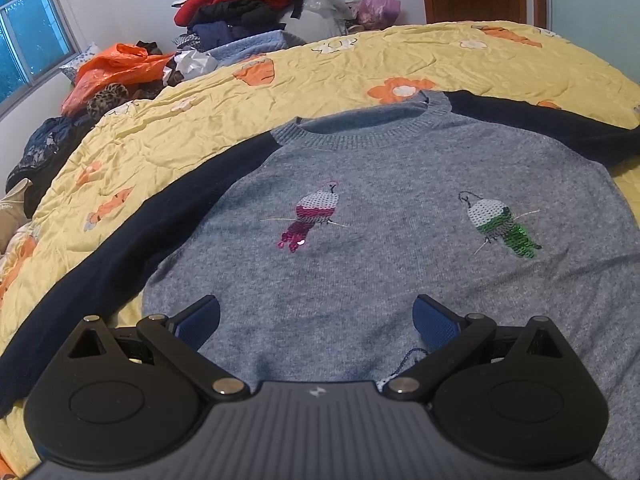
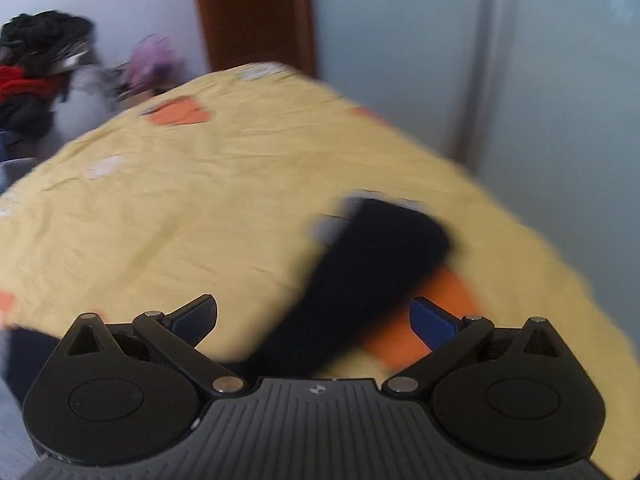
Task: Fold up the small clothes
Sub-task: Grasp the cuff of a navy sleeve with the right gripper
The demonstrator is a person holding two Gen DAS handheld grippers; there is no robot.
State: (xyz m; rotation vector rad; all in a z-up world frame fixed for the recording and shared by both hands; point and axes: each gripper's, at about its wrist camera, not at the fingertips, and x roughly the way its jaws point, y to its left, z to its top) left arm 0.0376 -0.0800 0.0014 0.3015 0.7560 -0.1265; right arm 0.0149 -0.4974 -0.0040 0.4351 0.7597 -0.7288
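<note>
1. I see the yellow bedspread (image 1: 328,76) with orange flowers filling both views.
2. The grey sweater (image 1: 400,264) lies flat on it, front up, neckline away from me, dark navy sleeves stretched out to both sides.
3. A heap of clothes (image 1: 240,4) is stacked beyond the bed by the wall.
4. My right gripper (image 2: 314,320) is spread wide, holding nothing, over the right sleeve (image 2: 360,280), which is blurred.
5. My left gripper (image 1: 316,322) is spread wide over the sweater's lower body, holding nothing.
6. Two sequin birds, pink (image 1: 314,216) and green (image 1: 502,224), sit on the chest.
</note>
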